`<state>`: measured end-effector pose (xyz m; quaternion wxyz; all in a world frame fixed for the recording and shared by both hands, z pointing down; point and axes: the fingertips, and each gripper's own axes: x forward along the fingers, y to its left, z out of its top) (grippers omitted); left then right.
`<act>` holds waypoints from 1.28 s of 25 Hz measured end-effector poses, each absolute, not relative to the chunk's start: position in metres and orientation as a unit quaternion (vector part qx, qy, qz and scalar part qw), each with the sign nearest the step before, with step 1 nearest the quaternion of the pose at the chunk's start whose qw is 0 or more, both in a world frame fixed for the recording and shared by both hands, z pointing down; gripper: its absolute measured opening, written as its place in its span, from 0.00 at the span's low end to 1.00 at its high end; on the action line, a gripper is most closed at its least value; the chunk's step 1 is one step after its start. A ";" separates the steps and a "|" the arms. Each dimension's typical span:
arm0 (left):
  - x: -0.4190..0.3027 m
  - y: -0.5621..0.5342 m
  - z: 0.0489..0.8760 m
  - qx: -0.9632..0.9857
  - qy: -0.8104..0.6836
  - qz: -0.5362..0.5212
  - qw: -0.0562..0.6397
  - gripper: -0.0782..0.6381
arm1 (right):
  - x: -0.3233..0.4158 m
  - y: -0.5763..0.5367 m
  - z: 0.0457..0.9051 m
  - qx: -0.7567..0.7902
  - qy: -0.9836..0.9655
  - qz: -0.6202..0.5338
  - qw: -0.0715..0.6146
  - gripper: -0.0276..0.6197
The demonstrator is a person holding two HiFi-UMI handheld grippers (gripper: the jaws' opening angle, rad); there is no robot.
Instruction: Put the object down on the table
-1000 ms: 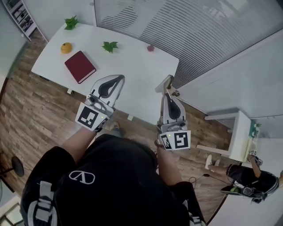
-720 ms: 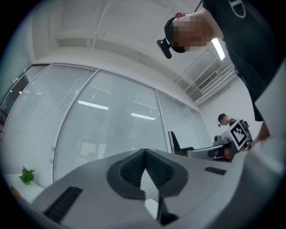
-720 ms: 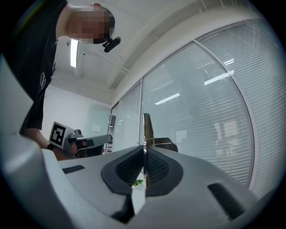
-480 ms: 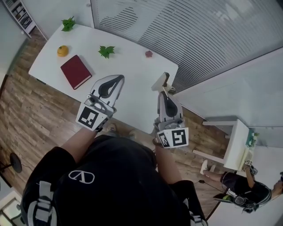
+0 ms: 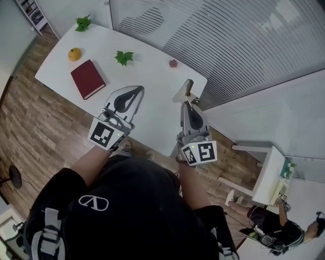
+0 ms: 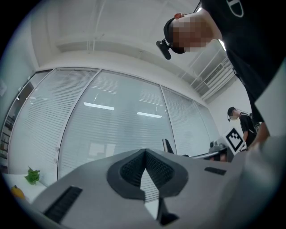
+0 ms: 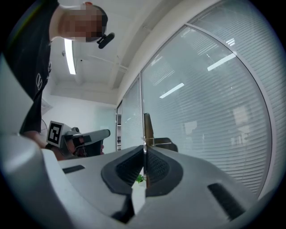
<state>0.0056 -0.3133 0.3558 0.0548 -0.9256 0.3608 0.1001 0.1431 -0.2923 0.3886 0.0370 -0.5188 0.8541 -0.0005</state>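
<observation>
Grey right claw [image 5: 190, 103] tight on tool [image 5: 183, 92]

Thin flat object [image 5: 182, 94] in right gripper [image 5: 188, 100] seen edge-on, kind not determinable, small pink item [image 5: 173, 63] at 12 o'clock too small to identify, shelf [image 5: 34, 14] at 10 o'clock cropped, seated person [image 5: 269, 232] at 5 o'clock cut by edge

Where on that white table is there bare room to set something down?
The near right part of the table, between the red book, the nearer green leaf and the small pink thing, is bare. The far left end is crowded: the orange, another leaf and the book sit close.
</observation>
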 end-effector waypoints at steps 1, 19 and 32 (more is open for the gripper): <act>0.006 -0.314 0.356 -0.925 0.362 0.100 0.055 0.12 | 0.145 -0.298 0.397 -0.517 0.855 -0.019 0.038 0.05; 0.002 -0.307 0.376 -0.919 0.384 0.073 0.042 0.12 | 0.144 -0.364 0.700 -0.380 0.730 -0.563 0.069 0.05; -0.014 -0.302 0.397 -0.909 0.412 0.046 0.030 0.12 | 0.119 -0.371 0.790 -0.343 0.651 -0.677 -0.020 0.05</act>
